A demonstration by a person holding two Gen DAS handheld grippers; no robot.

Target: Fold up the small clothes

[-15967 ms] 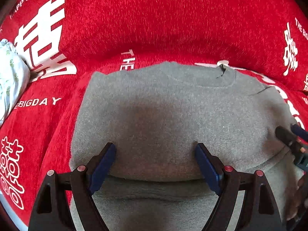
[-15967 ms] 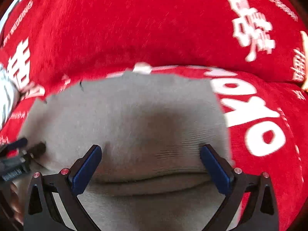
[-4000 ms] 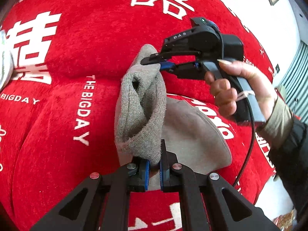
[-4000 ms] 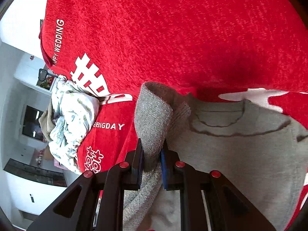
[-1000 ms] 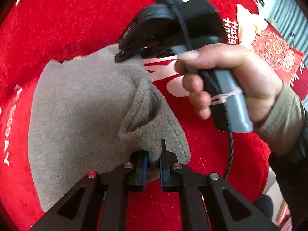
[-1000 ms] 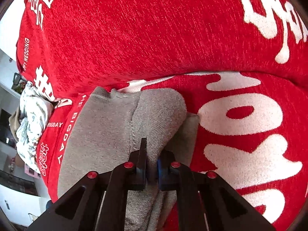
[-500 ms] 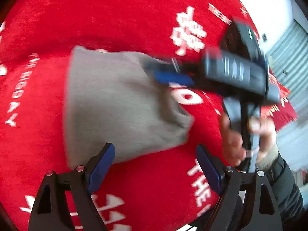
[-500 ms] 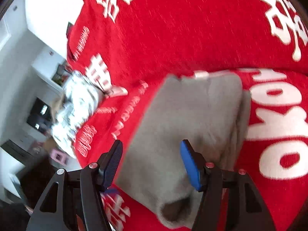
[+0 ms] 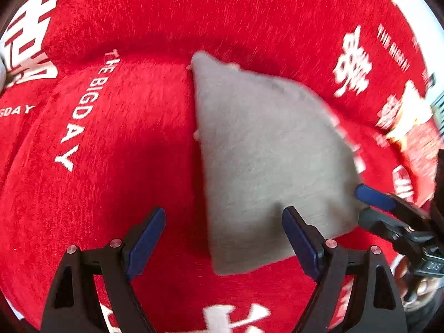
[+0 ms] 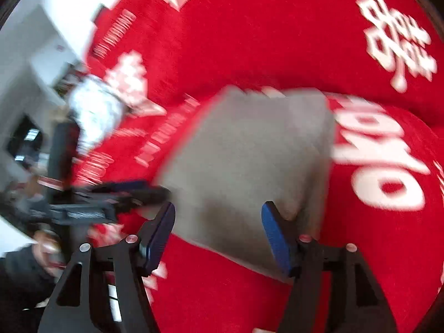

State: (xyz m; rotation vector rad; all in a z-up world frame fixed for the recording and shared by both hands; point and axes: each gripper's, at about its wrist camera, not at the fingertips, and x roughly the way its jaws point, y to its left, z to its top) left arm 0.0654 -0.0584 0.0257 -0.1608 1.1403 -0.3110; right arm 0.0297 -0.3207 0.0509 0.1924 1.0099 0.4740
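Red sofa cover (image 9: 249,16), white wall (image 10: 55,5).

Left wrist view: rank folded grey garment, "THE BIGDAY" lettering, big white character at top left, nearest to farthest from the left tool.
1. Folded grey garment, just ahead of the open left tool, right of centre.
2. "THE BIGDAY" lettering, further up, left.
3. Big white character, far top-left edge.

wrist views, angled down, close — shared sweater (image 9: 266,149)
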